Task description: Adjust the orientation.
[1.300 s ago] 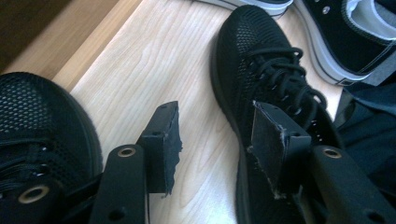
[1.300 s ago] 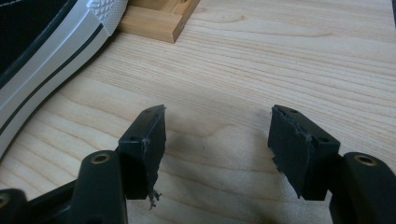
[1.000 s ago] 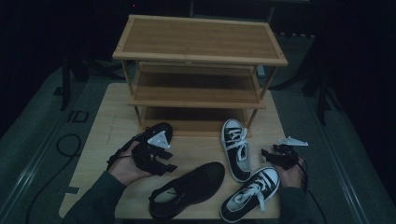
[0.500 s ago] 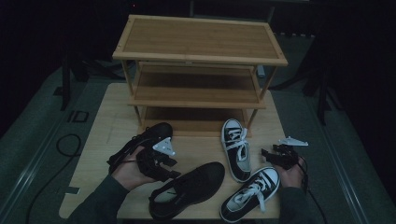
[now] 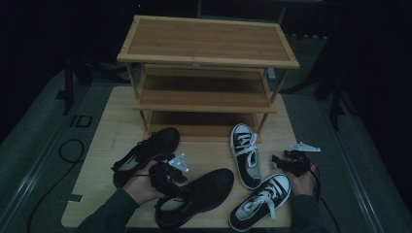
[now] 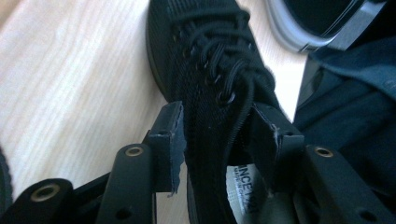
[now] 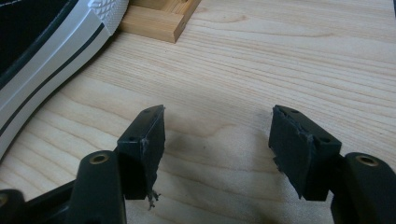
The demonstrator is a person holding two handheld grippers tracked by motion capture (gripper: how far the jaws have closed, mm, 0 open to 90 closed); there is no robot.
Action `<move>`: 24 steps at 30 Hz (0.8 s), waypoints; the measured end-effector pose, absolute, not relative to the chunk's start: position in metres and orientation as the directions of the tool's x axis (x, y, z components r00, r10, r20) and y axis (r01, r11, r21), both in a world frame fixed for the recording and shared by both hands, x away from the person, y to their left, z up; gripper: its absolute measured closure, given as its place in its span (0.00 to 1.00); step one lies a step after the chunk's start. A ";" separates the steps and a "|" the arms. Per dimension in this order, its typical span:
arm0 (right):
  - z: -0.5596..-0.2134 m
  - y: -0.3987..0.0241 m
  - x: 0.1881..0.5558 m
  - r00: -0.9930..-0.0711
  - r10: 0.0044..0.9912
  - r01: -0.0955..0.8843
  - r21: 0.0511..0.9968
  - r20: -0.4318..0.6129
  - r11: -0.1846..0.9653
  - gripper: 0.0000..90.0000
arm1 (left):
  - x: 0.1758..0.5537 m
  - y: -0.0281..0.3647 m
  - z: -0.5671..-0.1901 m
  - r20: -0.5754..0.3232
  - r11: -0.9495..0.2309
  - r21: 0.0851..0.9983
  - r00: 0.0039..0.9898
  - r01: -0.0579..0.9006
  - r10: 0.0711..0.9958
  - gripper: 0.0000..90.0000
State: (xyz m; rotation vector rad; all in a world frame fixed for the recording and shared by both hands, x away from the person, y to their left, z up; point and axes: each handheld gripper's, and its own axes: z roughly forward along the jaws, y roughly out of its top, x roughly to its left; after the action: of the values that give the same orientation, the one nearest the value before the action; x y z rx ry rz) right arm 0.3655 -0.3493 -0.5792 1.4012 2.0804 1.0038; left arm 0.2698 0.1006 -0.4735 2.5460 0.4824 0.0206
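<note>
The left gripper has been closing its jaws around the tongue of the black shoe lying on the table. Gripping only soft fabric risks slippage. The right gripper rests open, empty.

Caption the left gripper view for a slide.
Left gripper jaws closing around the tongue of a black lace-up shoe on the pale wooden table.
</note>
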 end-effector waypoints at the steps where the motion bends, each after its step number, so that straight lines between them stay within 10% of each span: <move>1: -0.579 -0.349 0.365 -0.392 0.919 0.602 0.766 0.039 0.225 0.40 | 0.270 0.099 -0.476 -0.078 -0.788 0.512 0.932 0.342 0.354 0.65; 10: -0.579 -0.349 0.365 -0.393 0.919 0.602 0.766 0.036 0.227 0.40 | 0.268 0.088 -0.484 -0.013 -0.792 0.492 0.913 0.360 0.407 0.95; 24: -0.579 -0.349 0.365 -0.393 0.919 0.602 0.766 0.038 0.225 0.40 | 0.274 0.106 -0.482 -0.006 -0.749 0.509 0.871 0.425 0.490 0.97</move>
State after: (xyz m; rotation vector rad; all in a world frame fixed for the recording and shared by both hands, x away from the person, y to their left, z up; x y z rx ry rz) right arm 0.3655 -0.3493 -0.5792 1.4000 2.0806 1.0036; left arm 0.2744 0.1059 -0.4824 2.5318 0.6658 0.1737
